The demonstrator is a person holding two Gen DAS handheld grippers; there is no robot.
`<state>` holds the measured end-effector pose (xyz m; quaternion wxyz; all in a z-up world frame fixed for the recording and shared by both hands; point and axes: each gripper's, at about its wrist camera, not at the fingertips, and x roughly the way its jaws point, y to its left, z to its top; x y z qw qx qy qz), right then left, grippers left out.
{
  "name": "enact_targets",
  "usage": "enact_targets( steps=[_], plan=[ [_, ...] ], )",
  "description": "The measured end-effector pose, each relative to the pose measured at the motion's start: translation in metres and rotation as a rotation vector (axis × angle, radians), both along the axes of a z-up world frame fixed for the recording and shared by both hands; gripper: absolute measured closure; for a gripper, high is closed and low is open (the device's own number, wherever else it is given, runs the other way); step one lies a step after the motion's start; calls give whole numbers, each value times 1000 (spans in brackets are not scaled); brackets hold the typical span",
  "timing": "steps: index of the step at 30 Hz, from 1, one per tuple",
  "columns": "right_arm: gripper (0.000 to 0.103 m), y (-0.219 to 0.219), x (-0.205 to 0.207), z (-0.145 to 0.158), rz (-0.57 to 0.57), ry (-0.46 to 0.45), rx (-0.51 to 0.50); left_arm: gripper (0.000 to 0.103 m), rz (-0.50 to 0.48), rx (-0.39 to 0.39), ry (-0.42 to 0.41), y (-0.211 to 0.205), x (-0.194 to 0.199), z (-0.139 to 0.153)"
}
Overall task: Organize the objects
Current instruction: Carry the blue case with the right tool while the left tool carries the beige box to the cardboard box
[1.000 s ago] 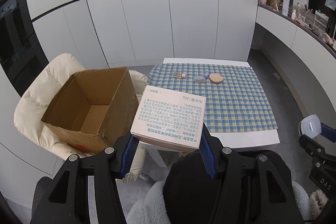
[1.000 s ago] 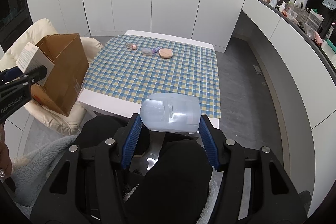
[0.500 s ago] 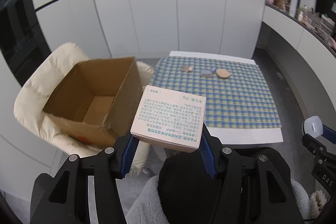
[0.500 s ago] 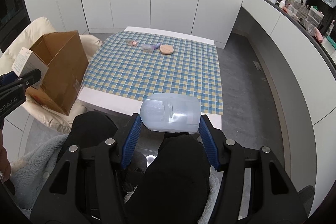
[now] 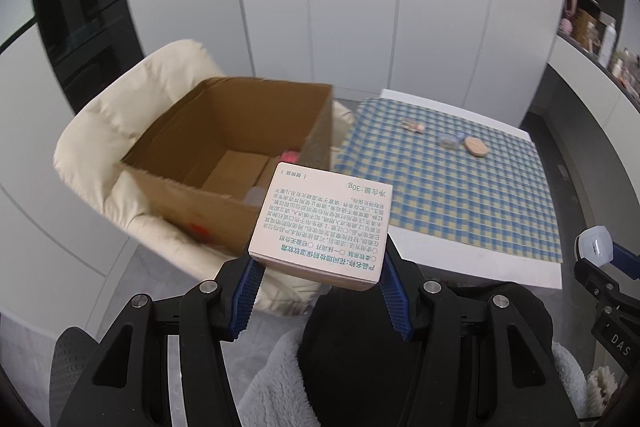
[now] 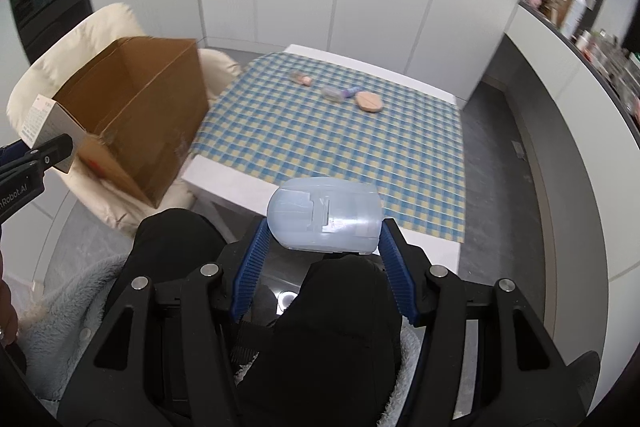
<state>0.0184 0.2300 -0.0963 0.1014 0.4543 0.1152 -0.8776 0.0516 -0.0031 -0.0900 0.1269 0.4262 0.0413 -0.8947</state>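
Carrying two things over toward the box

cardboard box [image 5: 224, 151] sits open on a cream chair [image 5: 120, 123] at left; left gripper [image 5: 316, 287] pinches a white printed carton [image 5: 324, 223] just short of it; right gripper [image 6: 320, 251] clamps a pale plastic case [image 6: 324, 219] by the checkered table [image 6: 340, 143]

Matt brown cardboard box [image 5: 224, 147] with rough torn rims sits on a puffy cream fabric chair [image 5: 104, 131]; checked cloth [image 6: 340, 139] (woven, matt) covers the smooth white table [image 6: 224, 175].
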Motion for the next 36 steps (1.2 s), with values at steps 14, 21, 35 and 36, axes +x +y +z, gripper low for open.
enact_targets(
  steps=[14,21,35,36],
  plan=[
    [44,-79,5,-10,220,-11,9,48,182,-1,-10,-64,36,-2],
    [44,-102,11,-12,304,-15,1,48,231,1,-15,-77,46,-2],
    [44,-106,0,-7,322,-3,-4,48,223,-2,-6,-78,33,1],
    [44,-108,-3,-7,329,-4,-9,48,222,-4,-3,-77,30,2]
  ],
)
